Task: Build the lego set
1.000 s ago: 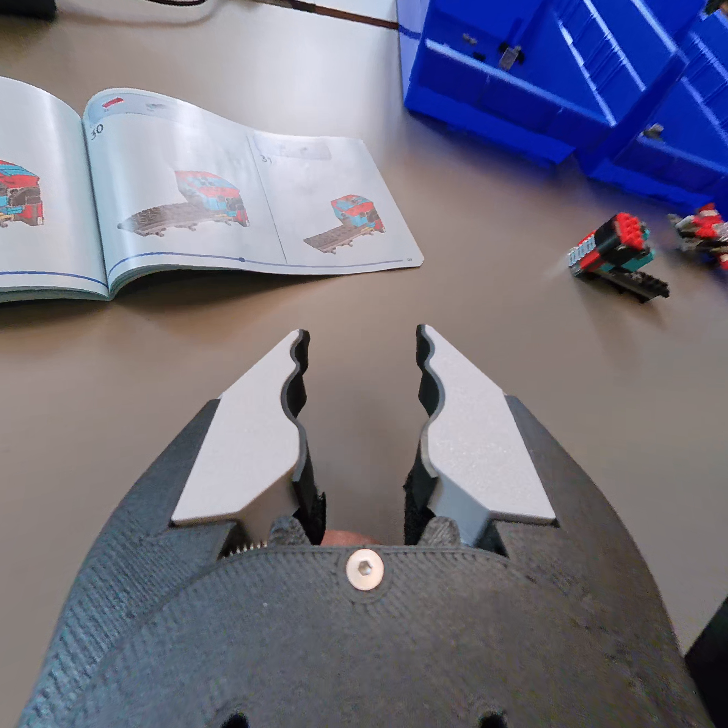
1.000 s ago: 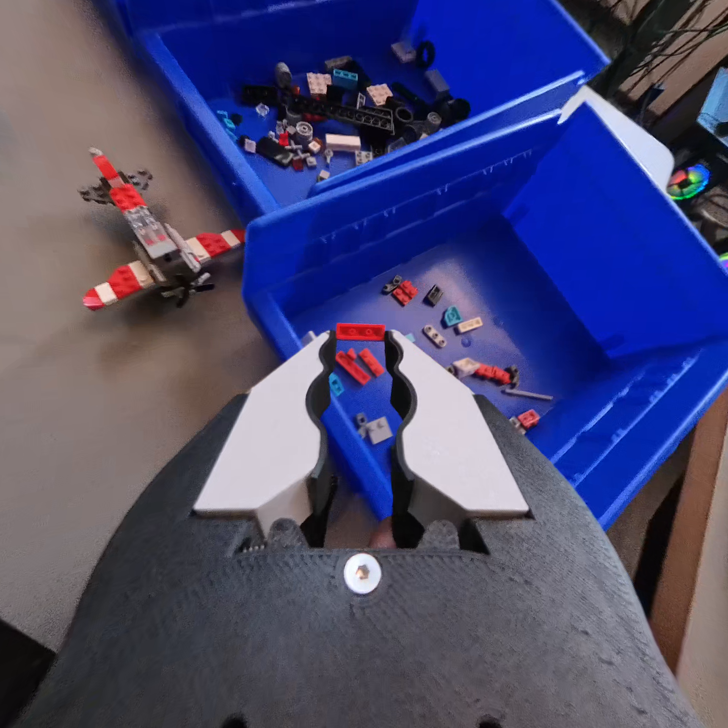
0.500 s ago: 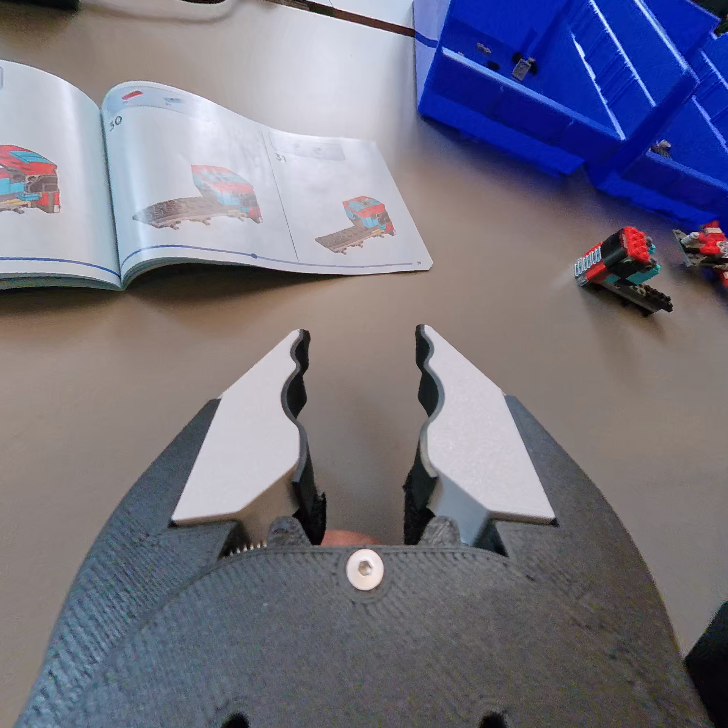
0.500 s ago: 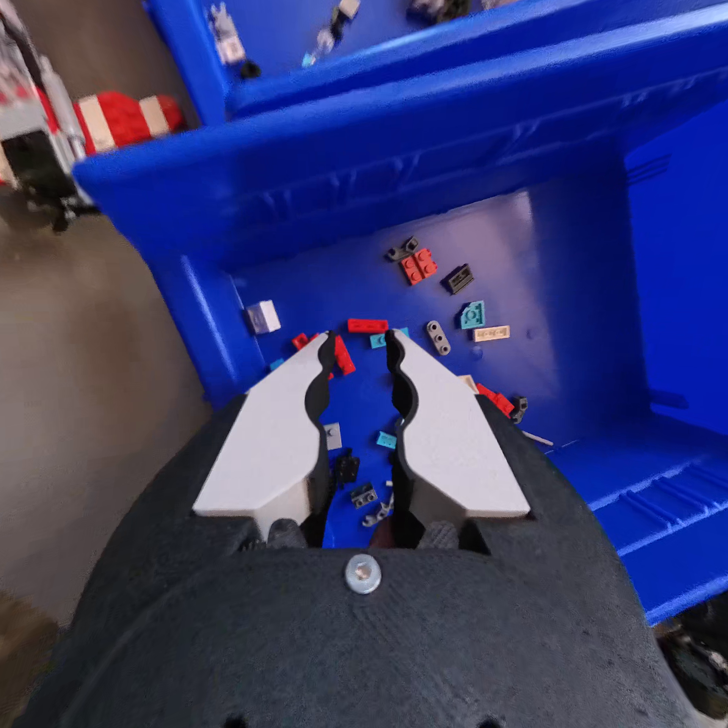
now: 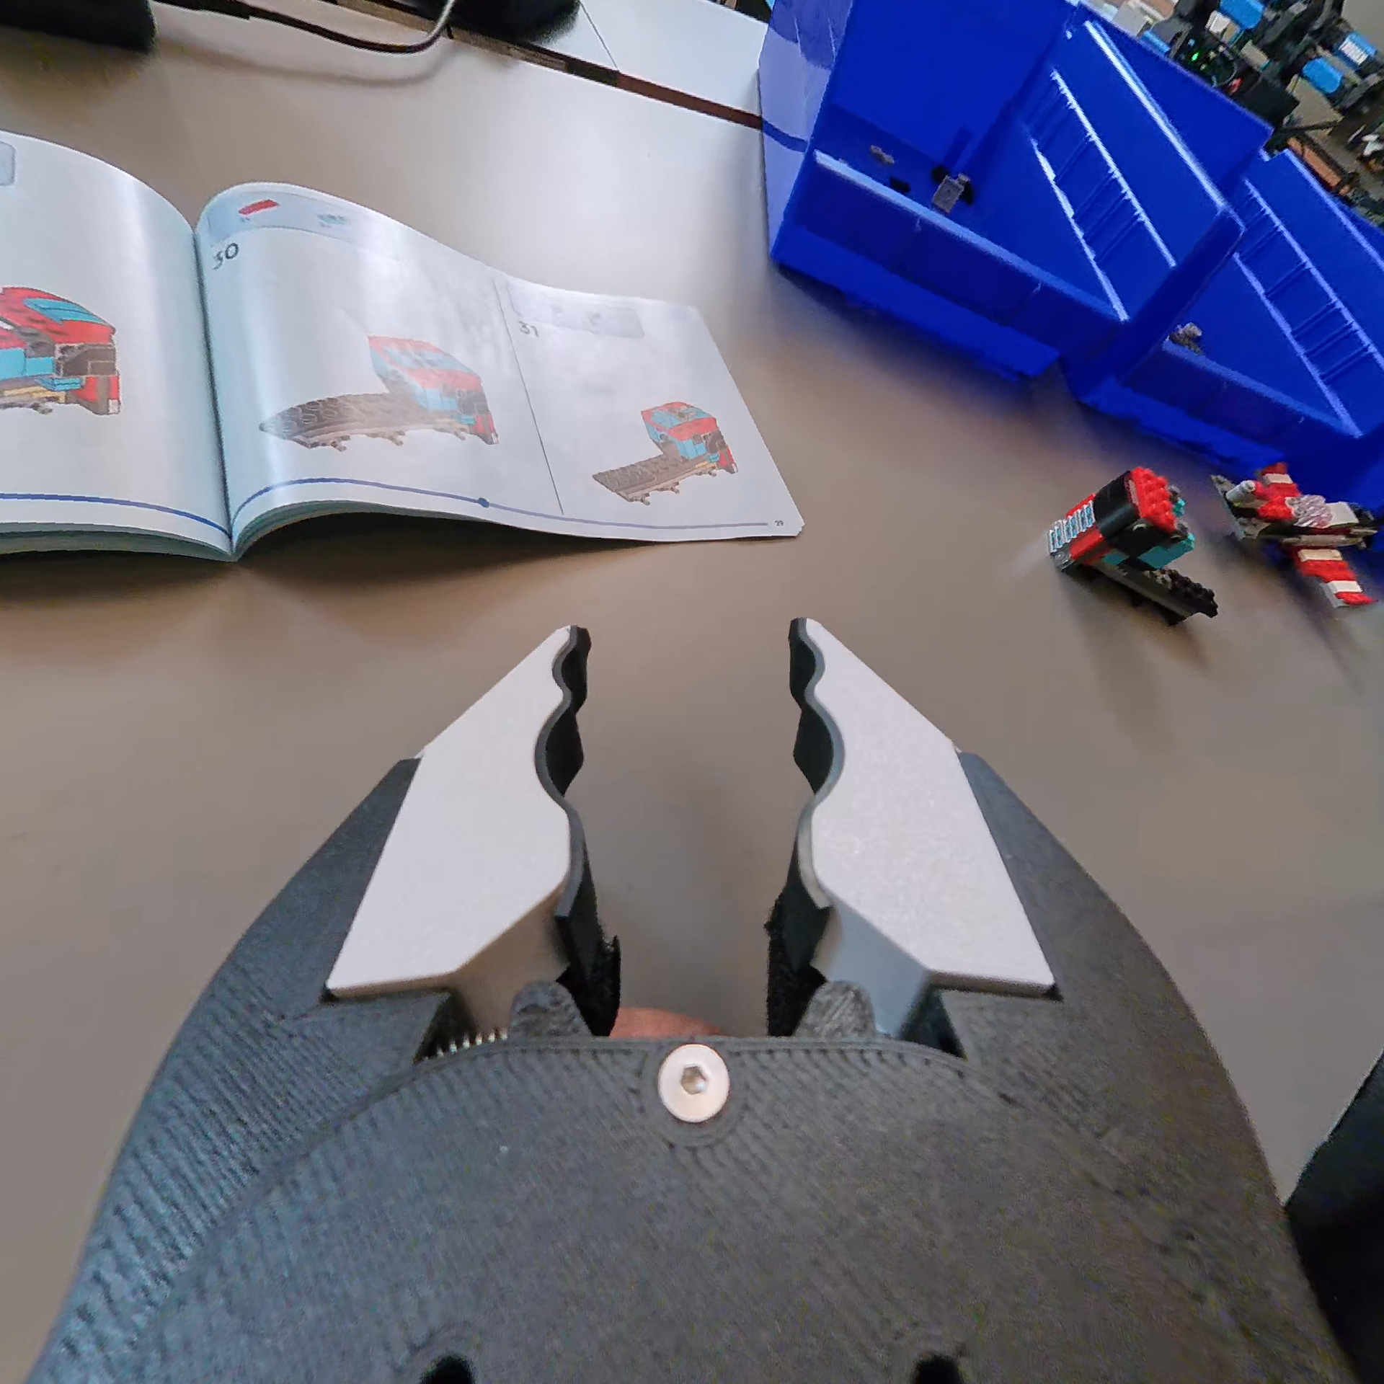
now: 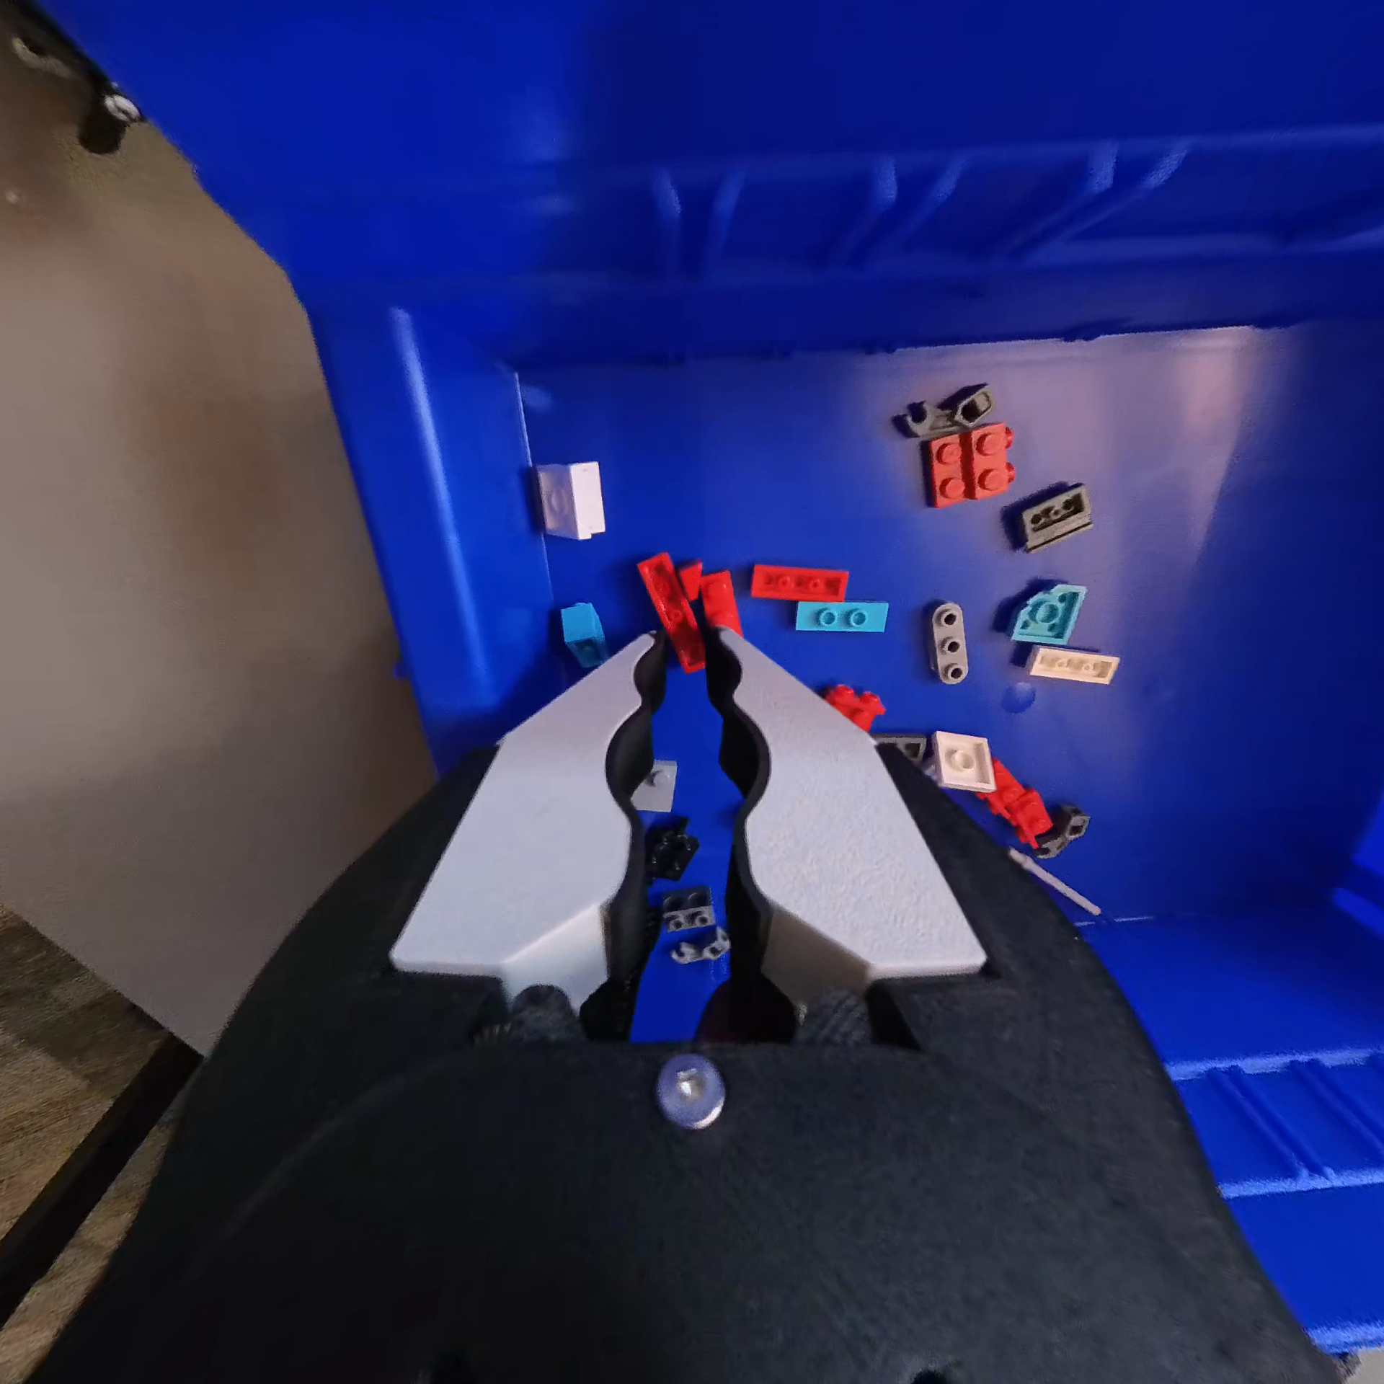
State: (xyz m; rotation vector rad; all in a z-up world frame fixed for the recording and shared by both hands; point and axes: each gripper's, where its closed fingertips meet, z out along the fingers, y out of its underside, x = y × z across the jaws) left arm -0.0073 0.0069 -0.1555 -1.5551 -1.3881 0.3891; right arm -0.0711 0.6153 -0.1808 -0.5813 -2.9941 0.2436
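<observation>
A plain grey-brown table (image 5: pixel 861 734) carries everything here, with blue parts bins along its far side. In the left wrist view, nearest the camera, the left gripper (image 5: pixel 689 636) hangs over bare tabletop with its jaws wide apart and nothing between them. Beyond it lies the open instruction booklet (image 5: pixel 389 389), and off to the right sits the partly built lego truck (image 5: pixel 1123 535), red, black and teal, with a small red-and-white lego plane (image 5: pixel 1303 528) just beside it and the blue bins (image 5: pixel 1048 225) behind. In the right wrist view, the right gripper (image 6: pixel 685 640) reaches down into a blue bin (image 6: pixel 749 225), its jaws drawn narrow, with a long red plate (image 6: pixel 670 610) lying right at the tips; whether the plate is pinched or only framed between them cannot be told from here. Farther across the bin floor lie another red plate (image 6: pixel 799 582), a teal plate (image 6: pixel 841 616), a grey three-hole piece (image 6: pixel 950 642), a red square plate (image 6: pixel 968 464) and a white block (image 6: pixel 571 499). The step in hand looks like picking the next piece. The next move probably calls for a firm pinch on the thin plate's edges, a clean lift clear of its neighbours, then carrying it to the truck, which the left gripper would likely need to steady.
</observation>
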